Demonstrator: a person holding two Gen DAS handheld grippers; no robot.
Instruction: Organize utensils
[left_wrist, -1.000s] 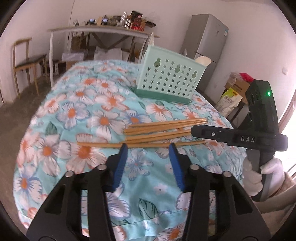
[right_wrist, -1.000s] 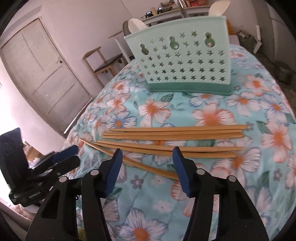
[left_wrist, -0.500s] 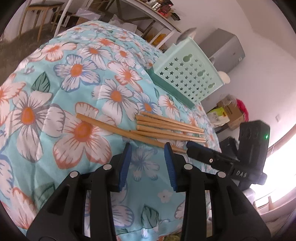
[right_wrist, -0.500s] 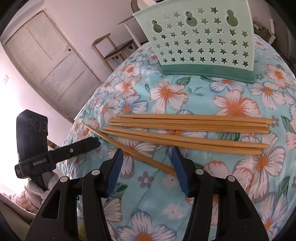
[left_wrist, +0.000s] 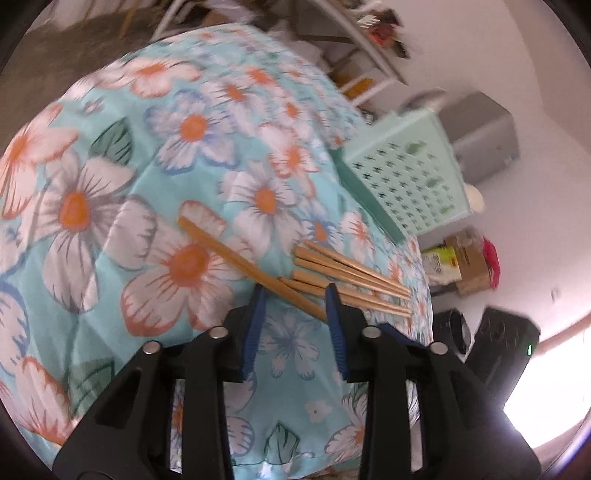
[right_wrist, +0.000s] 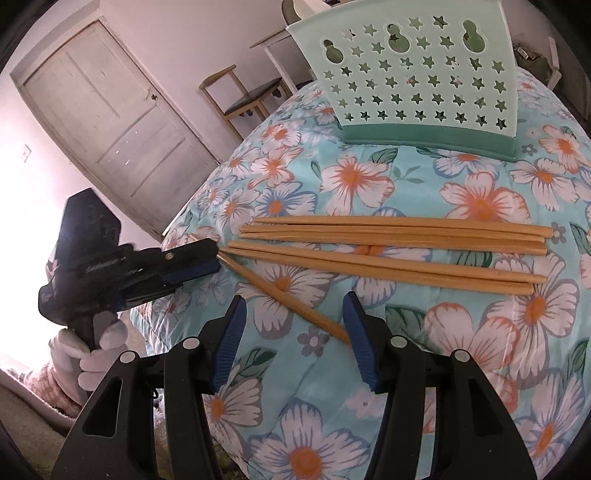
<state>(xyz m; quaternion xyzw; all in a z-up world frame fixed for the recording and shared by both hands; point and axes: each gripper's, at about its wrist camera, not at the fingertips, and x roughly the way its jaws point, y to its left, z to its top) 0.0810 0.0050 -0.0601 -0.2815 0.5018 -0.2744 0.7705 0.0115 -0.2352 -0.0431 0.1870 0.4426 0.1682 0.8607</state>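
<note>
The stray slanted bamboo chopstick (right_wrist: 284, 291) lies on the floral-quilted bed (right_wrist: 480, 343), apart from four parallel ones (right_wrist: 399, 251). Its far tip sits at the left hand-held gripper (right_wrist: 210, 264), whose jaws have just been closing without yet clamping it; the right hand-held gripper (right_wrist: 295, 332) hovers unclenched over its near end.

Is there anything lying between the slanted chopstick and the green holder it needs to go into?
Yes. Four other chopsticks lie side by side across the floral cloth, between the slanted chopstick and the green holder. They lie flat, so lifting it over them should probably clear.
</note>
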